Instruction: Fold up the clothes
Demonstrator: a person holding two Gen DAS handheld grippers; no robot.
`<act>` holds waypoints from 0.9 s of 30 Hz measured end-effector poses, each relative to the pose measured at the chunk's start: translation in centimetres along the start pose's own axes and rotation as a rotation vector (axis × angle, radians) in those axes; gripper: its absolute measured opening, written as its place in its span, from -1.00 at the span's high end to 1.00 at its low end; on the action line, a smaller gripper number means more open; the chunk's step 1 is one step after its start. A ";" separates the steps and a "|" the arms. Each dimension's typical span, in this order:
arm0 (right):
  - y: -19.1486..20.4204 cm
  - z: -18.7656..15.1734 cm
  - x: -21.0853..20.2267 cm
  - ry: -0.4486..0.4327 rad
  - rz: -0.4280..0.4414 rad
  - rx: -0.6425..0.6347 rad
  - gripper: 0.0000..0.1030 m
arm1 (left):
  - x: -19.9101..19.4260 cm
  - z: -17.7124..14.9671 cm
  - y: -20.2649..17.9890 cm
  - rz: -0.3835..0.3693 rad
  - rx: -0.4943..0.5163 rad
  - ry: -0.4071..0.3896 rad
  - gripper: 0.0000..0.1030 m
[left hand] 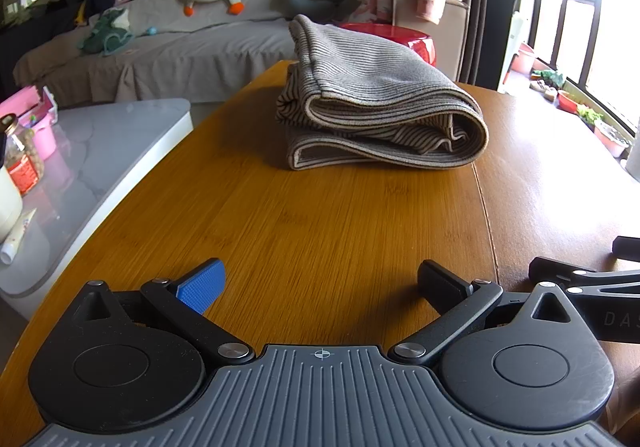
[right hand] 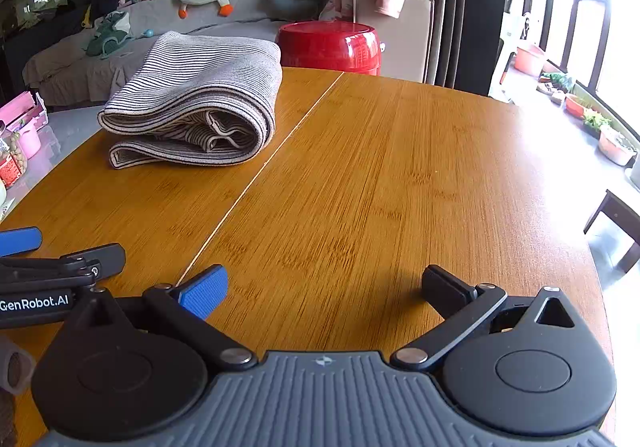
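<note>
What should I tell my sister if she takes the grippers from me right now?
Left gripper: open, empty, low over the wooden table.
Right gripper: open, empty, beside the left one.
The striped garment lies folded in a bundle ahead of both grippers, left of the table's seam; neither touches it.
Done: that garment looks folded.
Left: perhaps tidy its loose edges. No other clothes on the table.

Strong daylight from window [left hand: 592,27] at right, blown out white. Glare on counter [left hand: 552,167] right side. Soft shadows under tongs. Fisheye bending at edges. Focus sharp.
</note>
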State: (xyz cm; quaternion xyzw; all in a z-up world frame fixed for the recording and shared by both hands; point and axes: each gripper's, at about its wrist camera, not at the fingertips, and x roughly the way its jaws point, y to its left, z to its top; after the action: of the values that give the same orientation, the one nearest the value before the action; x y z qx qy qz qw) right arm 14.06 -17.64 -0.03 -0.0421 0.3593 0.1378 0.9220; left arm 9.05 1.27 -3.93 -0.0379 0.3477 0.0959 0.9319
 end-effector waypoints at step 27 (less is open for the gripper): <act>-0.1 -0.3 -0.4 -0.007 -0.043 0.031 -1.00 | -0.3 0.0 0.2 -0.010 -0.008 -0.004 -1.00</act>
State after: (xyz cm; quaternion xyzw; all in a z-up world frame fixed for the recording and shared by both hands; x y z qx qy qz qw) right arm 13.66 -17.87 0.01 -0.0351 0.3569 0.1128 0.9266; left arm 8.81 1.43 -3.78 -0.0432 0.3450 0.0929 0.9330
